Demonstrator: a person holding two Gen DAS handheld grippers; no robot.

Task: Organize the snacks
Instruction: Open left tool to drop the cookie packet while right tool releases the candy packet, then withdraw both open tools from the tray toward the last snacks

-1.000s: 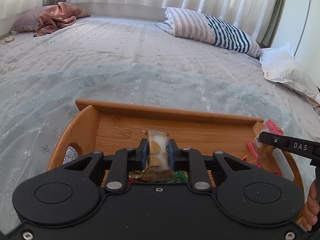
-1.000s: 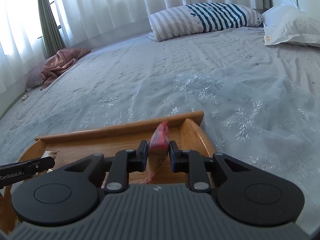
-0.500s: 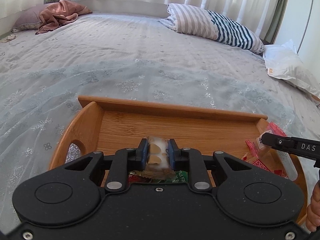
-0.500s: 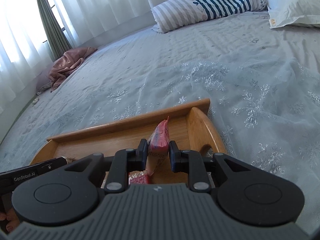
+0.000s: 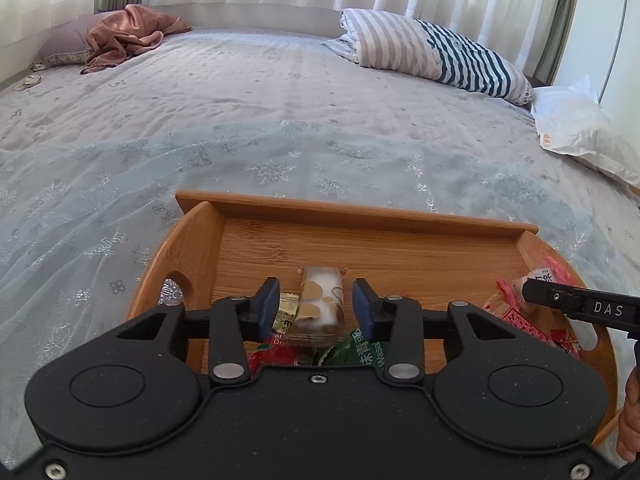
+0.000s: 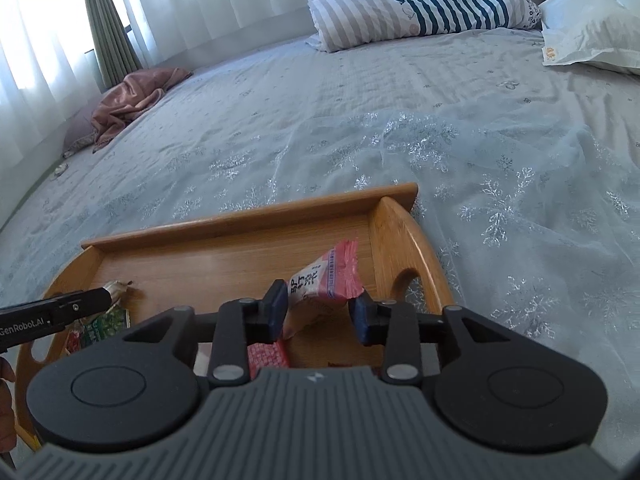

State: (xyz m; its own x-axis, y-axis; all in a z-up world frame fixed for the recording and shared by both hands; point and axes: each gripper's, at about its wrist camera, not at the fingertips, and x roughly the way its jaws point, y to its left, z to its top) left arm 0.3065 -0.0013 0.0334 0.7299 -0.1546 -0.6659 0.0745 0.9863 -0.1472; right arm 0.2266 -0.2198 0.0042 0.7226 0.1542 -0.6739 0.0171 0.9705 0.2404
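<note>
Snack drop, left wrist view first. Looking down on a slant at the wooden tray (image 5: 360, 210) sitting on the bed (image 5: 280, 120). Having just been opening the left gripper (image 5: 316, 306): jaws now a little way apart and not squeezing. Seeing the white snack with tan hearts (image 5: 320, 292) between the pads, seeming to rest on a green packet (image 5: 360, 350) and other wrappers near the front of the tray. Doing this well, most likely: opening a bit more, then lifting straight up and back so no pad is dragging the snack along. Pointing forward and down, tool held level from side to side.

Moving on to the right wrist view. Having just been opening the right gripper (image 6: 318, 312) too: jaws about half wide, gripping nothing. Seeing the pink packet (image 6: 328, 276) tilted between the pads at the right end of the tray, maybe leaning on the left pad, with a red packet (image 6: 266, 356) lying below. Waiting for it to settle flat before pulling away, probably. Pointing forward and down the same way, beside the left tool, not touching it.
</note>
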